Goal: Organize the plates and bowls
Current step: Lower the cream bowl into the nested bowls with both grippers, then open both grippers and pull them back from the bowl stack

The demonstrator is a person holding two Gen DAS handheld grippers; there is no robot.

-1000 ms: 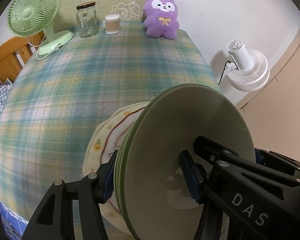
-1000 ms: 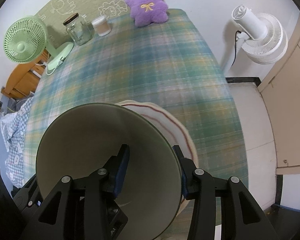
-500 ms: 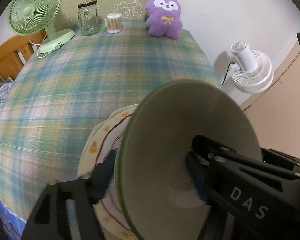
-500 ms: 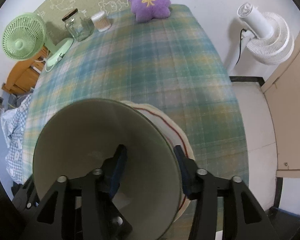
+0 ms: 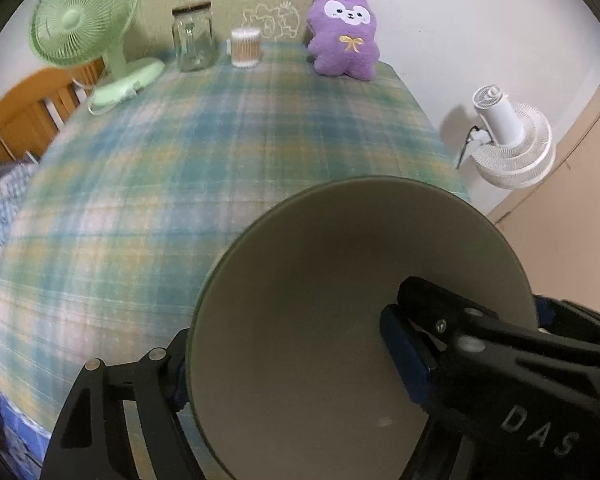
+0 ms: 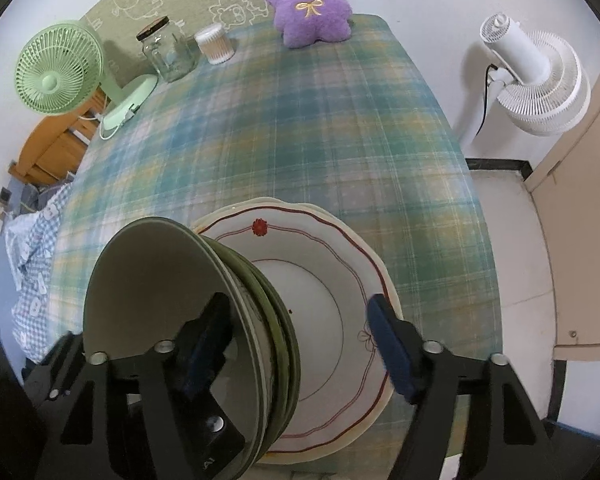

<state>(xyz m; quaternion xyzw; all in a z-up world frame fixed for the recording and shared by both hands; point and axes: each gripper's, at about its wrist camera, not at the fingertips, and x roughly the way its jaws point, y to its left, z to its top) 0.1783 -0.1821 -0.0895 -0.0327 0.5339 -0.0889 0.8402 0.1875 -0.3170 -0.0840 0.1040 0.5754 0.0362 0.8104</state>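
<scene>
Bowls, the green ones, sit nested and tipped on edge on the white plates near the front of the plaid tablecloth. Right gripper is opening, bowl rims between its pads with a clear gap on one side. Left gripper stands spread, straddling the bowl wall; can't tell if it touches.

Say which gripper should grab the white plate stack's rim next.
Right, probably. The right gripper is opening, with one finger over the white plates near their rim. The left gripper straddles the green bowl, which hides the plates from its view.
</scene>
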